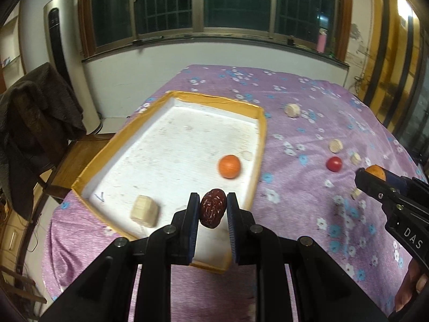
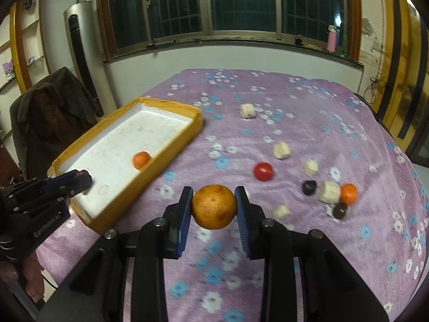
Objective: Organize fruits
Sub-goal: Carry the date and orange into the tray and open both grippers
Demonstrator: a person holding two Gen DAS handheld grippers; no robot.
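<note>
Date [image 1: 212, 208]: clamped in left gripper [image 1: 213, 209], above tray [image 1: 261, 134].
Orange [image 2: 214, 206]: gripped by right gripper [image 2: 214, 207], over cloth [image 2: 321, 123].

Setting: a room in a home, at night. Evidence: a counter draped in a purple floral cloth [image 2: 308, 112], household style. Behind it, a wood-framed window [image 2: 241, 8] with a metal grille, dark outside. A tall standing air conditioner [image 2: 79, 43] sits in the left corner. A dark coat [image 1: 37, 112] hangs over a wooden chair beside the counter. A pink bottle [image 2: 332, 40] stands on the sill. Wall shelves at far left hold a plush toy [image 2: 8, 69]. Wall paint is peeling near the right window edge.
</note>
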